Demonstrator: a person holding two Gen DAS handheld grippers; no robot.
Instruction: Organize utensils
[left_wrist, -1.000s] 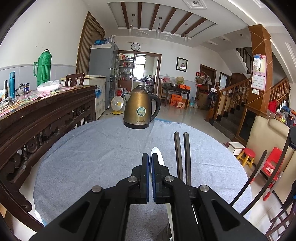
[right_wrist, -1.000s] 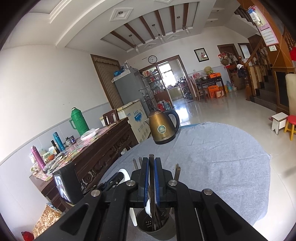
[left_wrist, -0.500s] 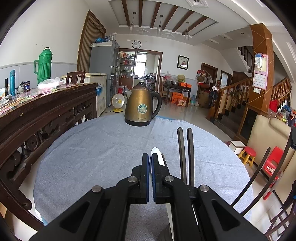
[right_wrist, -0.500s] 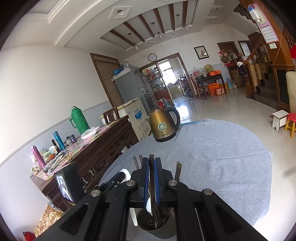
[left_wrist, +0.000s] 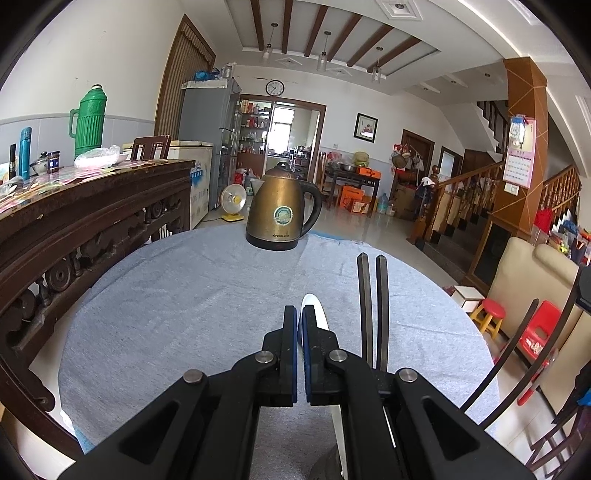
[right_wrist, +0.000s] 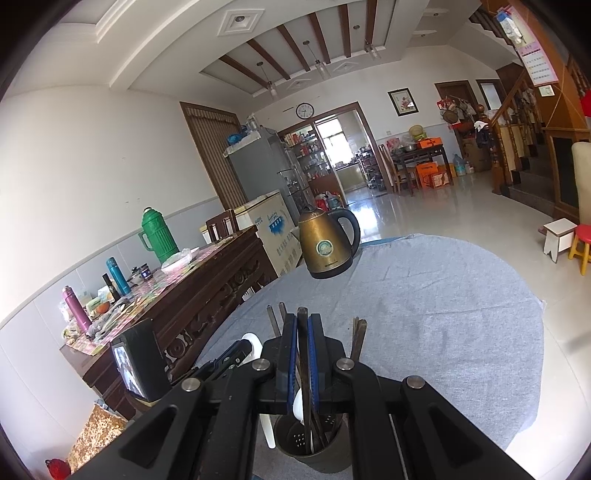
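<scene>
My right gripper (right_wrist: 303, 325) is shut on a dark chopstick (right_wrist: 302, 332) whose lower end stands in a dark round utensil holder (right_wrist: 314, 454) right below it. More dark chopsticks (right_wrist: 358, 338) and a white spoon (right_wrist: 298, 402) stand in the holder. My left gripper (left_wrist: 299, 317) is shut and holds nothing that I can see. A white spoon handle (left_wrist: 314, 306) rises just behind its fingertips and two dark chopsticks (left_wrist: 373, 310) stand to its right. The left gripper also shows in the right wrist view (right_wrist: 236, 350), left of the holder.
A round table with a blue-grey cloth (left_wrist: 207, 295) carries a brass kettle (left_wrist: 282, 210) at its far side. A dark wooden sideboard (left_wrist: 85, 218) with flasks stands on the left. Stools (left_wrist: 489, 317) and chairs stand on the right.
Both views have dropped slightly and the kettle sits a little lower and nearer. Both grippers stay shut, the right one still on the chopstick.
</scene>
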